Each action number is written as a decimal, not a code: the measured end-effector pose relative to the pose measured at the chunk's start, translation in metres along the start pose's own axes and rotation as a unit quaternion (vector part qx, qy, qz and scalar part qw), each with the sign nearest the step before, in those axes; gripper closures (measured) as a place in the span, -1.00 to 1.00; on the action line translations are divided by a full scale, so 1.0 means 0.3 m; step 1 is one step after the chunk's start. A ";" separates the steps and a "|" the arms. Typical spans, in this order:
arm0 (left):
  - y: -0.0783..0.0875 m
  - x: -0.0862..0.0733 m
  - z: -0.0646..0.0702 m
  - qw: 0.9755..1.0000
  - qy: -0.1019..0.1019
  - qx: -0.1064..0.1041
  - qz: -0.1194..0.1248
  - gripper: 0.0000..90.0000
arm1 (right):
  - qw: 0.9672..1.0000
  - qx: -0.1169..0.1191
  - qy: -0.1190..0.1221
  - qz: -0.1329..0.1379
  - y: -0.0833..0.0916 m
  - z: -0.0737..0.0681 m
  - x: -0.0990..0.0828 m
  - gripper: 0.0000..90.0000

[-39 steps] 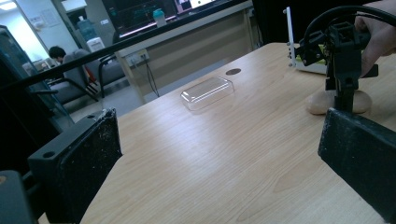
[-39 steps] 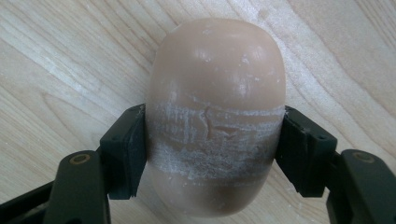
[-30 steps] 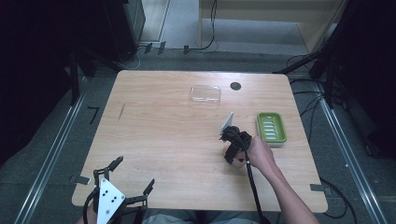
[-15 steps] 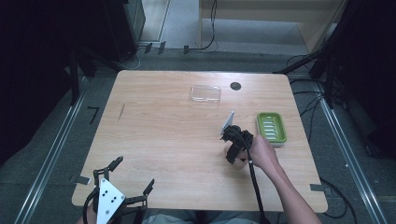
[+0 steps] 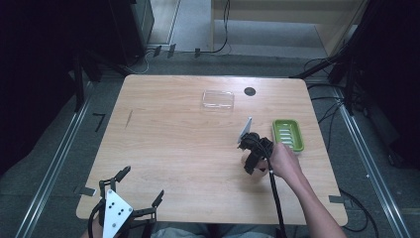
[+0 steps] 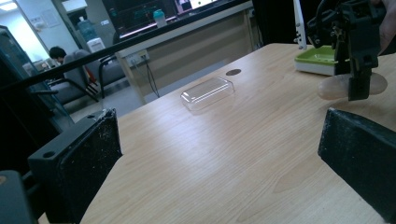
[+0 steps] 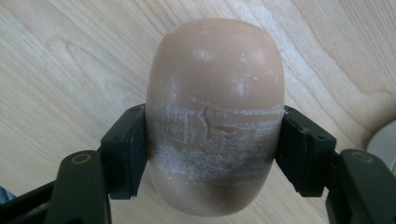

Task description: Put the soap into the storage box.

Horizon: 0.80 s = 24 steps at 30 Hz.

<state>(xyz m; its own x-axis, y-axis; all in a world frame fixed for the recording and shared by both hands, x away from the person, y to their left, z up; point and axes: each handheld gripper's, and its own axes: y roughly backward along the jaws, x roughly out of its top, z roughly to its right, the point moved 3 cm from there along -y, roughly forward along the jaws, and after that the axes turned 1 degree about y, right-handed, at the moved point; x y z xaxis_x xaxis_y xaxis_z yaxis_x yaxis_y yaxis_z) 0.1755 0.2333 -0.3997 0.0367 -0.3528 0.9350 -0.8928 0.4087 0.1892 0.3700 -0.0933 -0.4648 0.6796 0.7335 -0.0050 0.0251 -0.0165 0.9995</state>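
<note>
Soap bar [image 7: 215,116] sits betw. right gripper [image 7: 212,154] jaws, pressed both sides.

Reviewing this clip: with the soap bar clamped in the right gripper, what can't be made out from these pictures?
- Soap bar: its underside faces away in the right gripper view, so contact with the table is unclear; the right gripper covers most of it in the high view.
- Green soap dish: partly behind the gripper in the left gripper view.
- Left gripper: cut by the high view's bottom edge.

One soap bar [image 7: 215,116], one green soap dish [image 5: 288,134], one clear lid [image 5: 218,99], two grippers.
</note>
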 end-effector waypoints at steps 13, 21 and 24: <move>0.000 0.000 0.000 1.000 0.000 0.000 0.000 -1.00 | 1.000 -0.003 0.008 -0.013 0.022 0.019 -0.032 -0.26; -0.001 0.000 0.001 1.000 -0.001 0.000 0.000 -1.00 | 1.000 -0.005 0.011 -0.021 0.044 0.040 -0.049 -0.26; -0.001 0.000 0.001 1.000 -0.002 0.000 -0.001 -1.00 | 1.000 -0.007 0.014 -0.024 0.055 0.048 -0.055 -0.26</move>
<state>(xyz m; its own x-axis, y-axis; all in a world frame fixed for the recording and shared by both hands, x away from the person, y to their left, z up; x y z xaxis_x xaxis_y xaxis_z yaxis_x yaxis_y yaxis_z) 0.1758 0.2329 -0.3999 0.0367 -0.3568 0.9335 -0.8930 0.4076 0.1909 0.3696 -0.1155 -0.4486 0.6570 0.7520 -0.0532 0.0474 0.0292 0.9984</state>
